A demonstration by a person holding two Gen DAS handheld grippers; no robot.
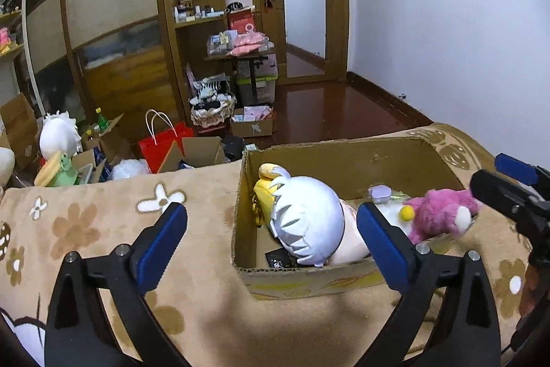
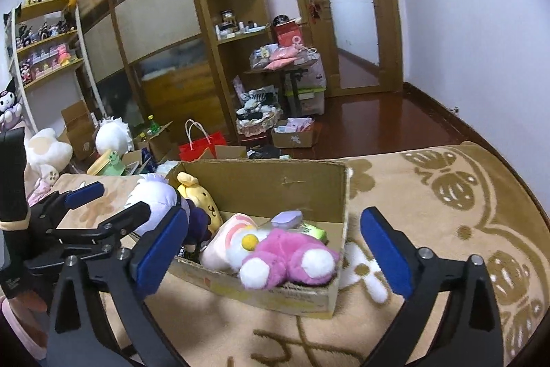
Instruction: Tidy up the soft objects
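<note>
Both tools released and empty, left tool [image 1: 271, 243] and right tool [image 2: 273, 243] hovering over open brown cardboard box [image 2: 275, 184] on beige flower-patterned blanket [image 2: 429, 195], box holding white-haired plush doll [image 1: 306, 219], fuzzy pink plush [image 2: 292, 255], yellow plush [image 2: 199, 198].

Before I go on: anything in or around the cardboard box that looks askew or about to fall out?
Yes: the pink plush lies across the cardboard box's low front corner, its white feet hanging over the rim, so it may tip out. The white-haired doll sits head-up inside. Both grippers, left and right, are open and empty.
</note>
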